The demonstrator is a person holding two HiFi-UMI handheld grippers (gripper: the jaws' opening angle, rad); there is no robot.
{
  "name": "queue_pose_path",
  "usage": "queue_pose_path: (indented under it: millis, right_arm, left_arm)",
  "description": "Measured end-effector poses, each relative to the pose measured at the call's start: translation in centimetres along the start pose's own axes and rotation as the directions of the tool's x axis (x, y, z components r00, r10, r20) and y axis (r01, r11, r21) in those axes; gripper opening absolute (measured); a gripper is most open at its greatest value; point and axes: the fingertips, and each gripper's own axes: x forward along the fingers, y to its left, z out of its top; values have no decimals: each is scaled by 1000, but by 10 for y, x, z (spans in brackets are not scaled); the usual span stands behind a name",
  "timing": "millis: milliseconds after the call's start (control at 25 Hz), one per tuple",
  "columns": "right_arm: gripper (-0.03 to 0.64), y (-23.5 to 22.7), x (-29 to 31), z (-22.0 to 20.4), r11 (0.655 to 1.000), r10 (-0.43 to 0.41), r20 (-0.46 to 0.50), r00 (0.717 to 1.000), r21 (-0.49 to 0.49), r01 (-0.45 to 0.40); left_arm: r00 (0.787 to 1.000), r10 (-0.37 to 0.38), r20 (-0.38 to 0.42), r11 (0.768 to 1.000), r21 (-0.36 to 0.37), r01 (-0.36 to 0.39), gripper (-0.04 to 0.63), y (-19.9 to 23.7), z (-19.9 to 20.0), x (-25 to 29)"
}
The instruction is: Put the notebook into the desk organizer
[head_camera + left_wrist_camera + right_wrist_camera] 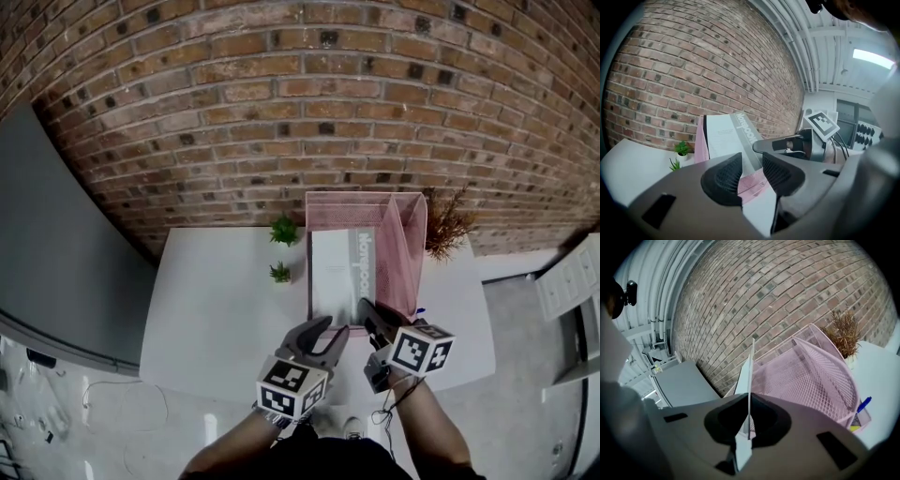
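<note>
A white and grey notebook (342,272) leans upright in the left bay of the pink mesh desk organizer (405,246) at the back of the white table (216,309). My right gripper (367,311) is shut on the notebook's near edge. In the right gripper view the notebook (749,380) runs edge-on between the pads of the right gripper (749,420), with the organizer (811,376) to its right. My left gripper (330,330) hovers just left of it, open and holding nothing. The left gripper view shows the left gripper (752,171), the notebook (729,136) beyond and the right gripper (787,144).
Two small green plants (284,230) (279,273) stand left of the organizer, and a dried brown plant (445,225) stands to its right. A blue pen (863,404) lies by the organizer's right foot. A brick wall rises behind, and a grey panel (56,253) stands at the left.
</note>
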Motion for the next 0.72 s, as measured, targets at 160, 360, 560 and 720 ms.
queue_pose_path:
  millis: [160,360,560,720]
  right_arm:
    - [14,-5,7,1,1000,9,5,1000,7,-9]
    - [15,-3,10,8,1000,-5,0,1000,-21,5]
    - [20,-3,14,7,1000,-4,-22,1000,-27,4]
    - [29,-3,15,7,998,-16,-42,999,-55,14]
  left_arm:
    - [1000,11,-4,1000,11,-11,135,6,1,9]
    - [999,18,-30,1000,22,-18,135,11,-5,21]
    - [998,10,-66,1000,12,-9,135,9,-13,29]
    - [997,10,-73,1000,6,-10,135,9,-15,32]
